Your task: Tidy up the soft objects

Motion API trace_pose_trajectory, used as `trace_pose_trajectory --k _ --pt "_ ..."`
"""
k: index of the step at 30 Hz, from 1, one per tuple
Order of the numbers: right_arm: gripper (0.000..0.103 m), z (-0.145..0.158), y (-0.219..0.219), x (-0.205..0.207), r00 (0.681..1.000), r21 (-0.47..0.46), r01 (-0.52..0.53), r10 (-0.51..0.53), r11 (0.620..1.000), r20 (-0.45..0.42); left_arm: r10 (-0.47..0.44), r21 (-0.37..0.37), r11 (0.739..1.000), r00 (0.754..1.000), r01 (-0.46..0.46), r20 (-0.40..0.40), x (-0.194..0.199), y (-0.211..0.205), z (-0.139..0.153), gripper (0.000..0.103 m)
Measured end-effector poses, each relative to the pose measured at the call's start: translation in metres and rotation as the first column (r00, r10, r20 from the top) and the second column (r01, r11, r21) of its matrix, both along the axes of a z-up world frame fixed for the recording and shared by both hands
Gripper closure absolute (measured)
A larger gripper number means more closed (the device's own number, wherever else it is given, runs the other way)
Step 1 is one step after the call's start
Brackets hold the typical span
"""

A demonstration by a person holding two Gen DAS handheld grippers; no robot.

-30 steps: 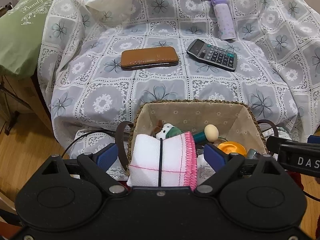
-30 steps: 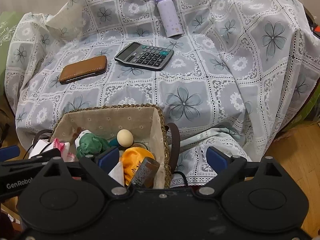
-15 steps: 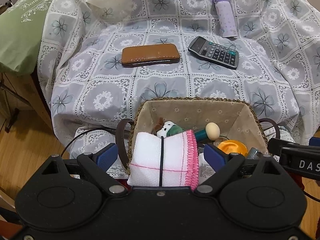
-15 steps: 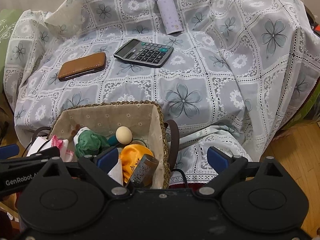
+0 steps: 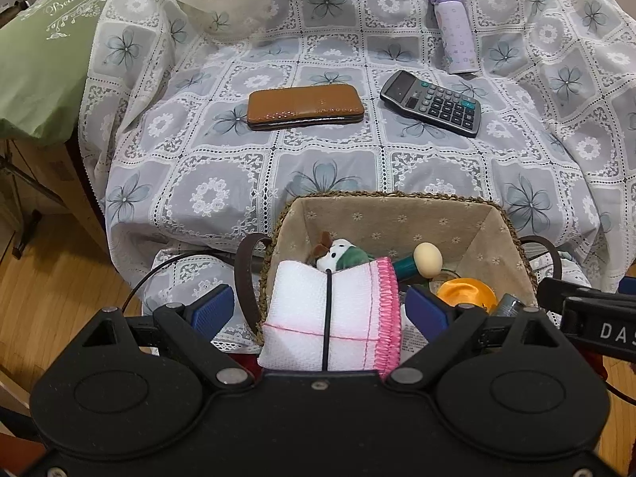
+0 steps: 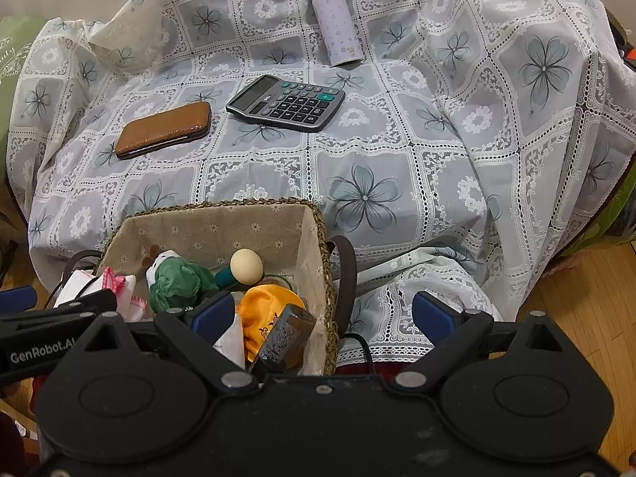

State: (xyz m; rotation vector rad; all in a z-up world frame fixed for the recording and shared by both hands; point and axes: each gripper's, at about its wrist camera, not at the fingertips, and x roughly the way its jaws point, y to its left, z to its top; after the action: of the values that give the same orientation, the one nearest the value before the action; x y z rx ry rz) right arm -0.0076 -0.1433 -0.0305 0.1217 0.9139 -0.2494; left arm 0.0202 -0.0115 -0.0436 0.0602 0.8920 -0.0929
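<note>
Both views have drawn back slightly; both tongs, left (image 5: 320, 310) and right (image 6: 324, 312), gape above the folded white pink-edged cloth (image 5: 330, 318).

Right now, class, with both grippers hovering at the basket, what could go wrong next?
1. The folded towel sits between the open left gripper fingers with a black cable across it; closing might pinch the cable too.
2. The brown bottle leans at the basket edge near the right gripper; a nudge could tip it out.
</note>
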Motion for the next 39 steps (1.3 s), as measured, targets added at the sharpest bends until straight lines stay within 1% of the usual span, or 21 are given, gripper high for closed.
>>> trace_pose_trajectory --k 12,21,39 --pt "0.006 -0.0018 -0.0013 -0.0018 1.0 0.01 0.002 -0.002 1.0 -0.006 -0.006 -0.014 1.0 1.0 0.006 -0.007 -0.0007 0.0004 -0.0009 0.012" --pt "0.006 -0.0025 -0.0013 -0.0024 1.0 0.015 0.003 -0.003 1.0 -0.01 -0.001 -0.013 1.0 1.0 0.001 -0.024 0.0001 0.0004 -0.0035 0.012" --pt "0.006 -0.0024 -0.0017 -0.0023 1.0 0.015 0.004 -0.003 1.0 -0.011 -0.001 -0.011 1.0 1.0 0.0 -0.029 0.0006 0.0002 -0.0041 0.012"
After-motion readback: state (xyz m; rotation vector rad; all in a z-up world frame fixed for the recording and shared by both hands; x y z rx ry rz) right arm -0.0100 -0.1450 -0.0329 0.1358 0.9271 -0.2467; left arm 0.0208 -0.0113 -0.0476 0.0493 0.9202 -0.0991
